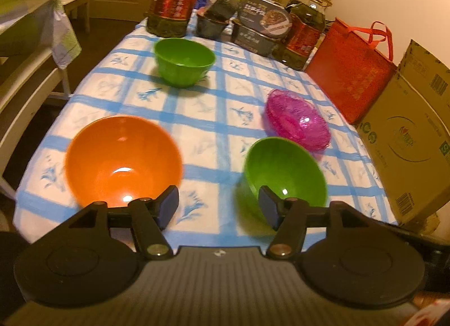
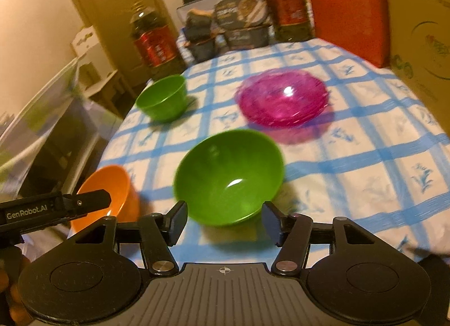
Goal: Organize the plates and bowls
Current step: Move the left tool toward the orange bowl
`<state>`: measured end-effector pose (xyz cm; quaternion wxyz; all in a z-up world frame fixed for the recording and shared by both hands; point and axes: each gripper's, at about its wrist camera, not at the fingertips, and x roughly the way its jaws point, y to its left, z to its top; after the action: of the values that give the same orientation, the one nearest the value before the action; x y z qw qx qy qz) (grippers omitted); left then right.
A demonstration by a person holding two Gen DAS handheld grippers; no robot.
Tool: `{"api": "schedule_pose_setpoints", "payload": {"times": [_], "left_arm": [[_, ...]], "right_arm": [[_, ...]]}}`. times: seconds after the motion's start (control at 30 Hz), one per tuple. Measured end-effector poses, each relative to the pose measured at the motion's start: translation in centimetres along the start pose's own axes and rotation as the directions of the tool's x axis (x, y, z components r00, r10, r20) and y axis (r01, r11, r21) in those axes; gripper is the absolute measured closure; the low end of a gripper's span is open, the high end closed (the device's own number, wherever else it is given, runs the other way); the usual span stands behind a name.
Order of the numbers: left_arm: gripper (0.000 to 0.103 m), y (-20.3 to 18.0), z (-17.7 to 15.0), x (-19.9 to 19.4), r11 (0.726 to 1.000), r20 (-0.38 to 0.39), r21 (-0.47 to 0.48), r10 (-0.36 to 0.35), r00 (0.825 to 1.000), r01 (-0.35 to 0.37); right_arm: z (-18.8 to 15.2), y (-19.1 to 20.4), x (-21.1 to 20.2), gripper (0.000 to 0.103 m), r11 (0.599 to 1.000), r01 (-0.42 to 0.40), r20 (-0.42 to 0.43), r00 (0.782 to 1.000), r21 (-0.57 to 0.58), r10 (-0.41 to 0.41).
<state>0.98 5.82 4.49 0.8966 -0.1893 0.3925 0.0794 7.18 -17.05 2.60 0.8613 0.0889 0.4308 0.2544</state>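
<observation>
Both claws gape empty: left gripper (image 1: 218, 208) between orange bowl (image 1: 123, 157) and green bowl (image 1: 284, 177); right gripper (image 2: 225, 223) seemingly just short of that green bowl.

On the desk (image 1: 202, 118): one bowl (image 1: 123, 161) near left, a second bowl (image 1: 284, 177) near right, a stack of plates (image 1: 298, 119) just behind the second, a third bowl (image 1: 184, 61) far left, bottles (image 1: 174, 0) and boxes (image 1: 261, 25) along the far edge.
</observation>
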Motion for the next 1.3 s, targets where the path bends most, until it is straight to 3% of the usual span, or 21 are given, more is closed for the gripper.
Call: {"api": "schedule_pose_setpoints", "payload": {"times": [0.27, 0.63, 1.3], "left_arm": [[0.037, 3.2, -1.9, -1.6, 0.998, 0.000, -0.025, 0.063, 0.998, -0.063], [0.037, 5.0, -3.5, -1.7, 0.996, -0.035, -0.040, 0.072, 0.997, -0.074], [0.034, 5.5, -3.1, -1.7, 0.996, -0.032, -0.050, 0.068, 0.997, -0.069]], "right_arm": [[-1.0, 1.9, 1.1, 0.042, 0.999, -0.008, -0.047, 0.999, -0.043, 0.006], [-2.8, 3.5, 2.1, 0.041, 0.993, 0.030, -0.127, 0.991, -0.118, -0.045], [-2.8, 4.6, 2.6, 0.040, 0.990, 0.019, -0.133, 0.990, -0.141, -0.038]]}}
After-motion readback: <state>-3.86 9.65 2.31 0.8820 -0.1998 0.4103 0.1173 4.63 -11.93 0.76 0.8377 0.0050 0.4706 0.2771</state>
